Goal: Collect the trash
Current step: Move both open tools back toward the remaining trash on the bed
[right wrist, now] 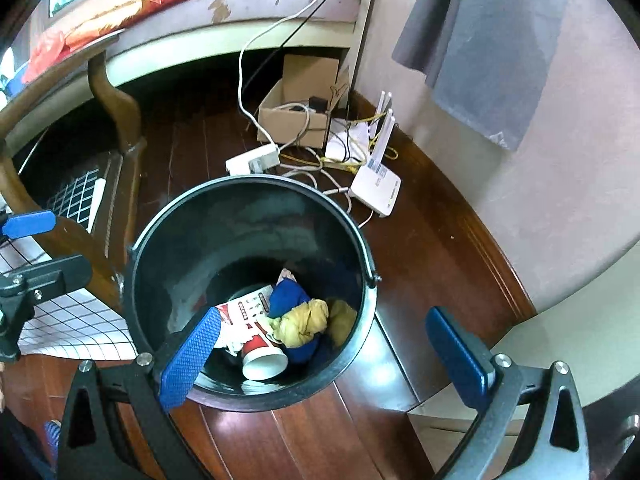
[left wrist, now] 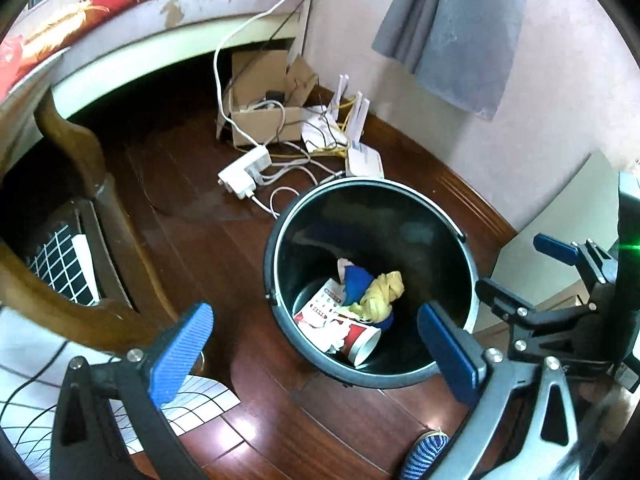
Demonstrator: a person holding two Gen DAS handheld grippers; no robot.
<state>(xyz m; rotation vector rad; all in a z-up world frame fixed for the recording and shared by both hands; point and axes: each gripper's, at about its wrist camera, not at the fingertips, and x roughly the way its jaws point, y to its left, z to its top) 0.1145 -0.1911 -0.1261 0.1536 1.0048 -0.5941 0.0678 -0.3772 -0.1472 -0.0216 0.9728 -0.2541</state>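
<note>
Both grippers gape above bin

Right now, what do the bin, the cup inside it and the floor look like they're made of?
The bin looks like dark moulded plastic, smooth and slightly glossy, with a thin wire handle along its rim. The cup seems to be coated paper: printed red and white outside, plain white inside, lying on its side. The floor looks like reddish varnished wood boards, with visible seams and shiny reflections.

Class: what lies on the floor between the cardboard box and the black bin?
A white power strip with tangled cables, seen in both wrist views, between cardboard box and bin.
</note>
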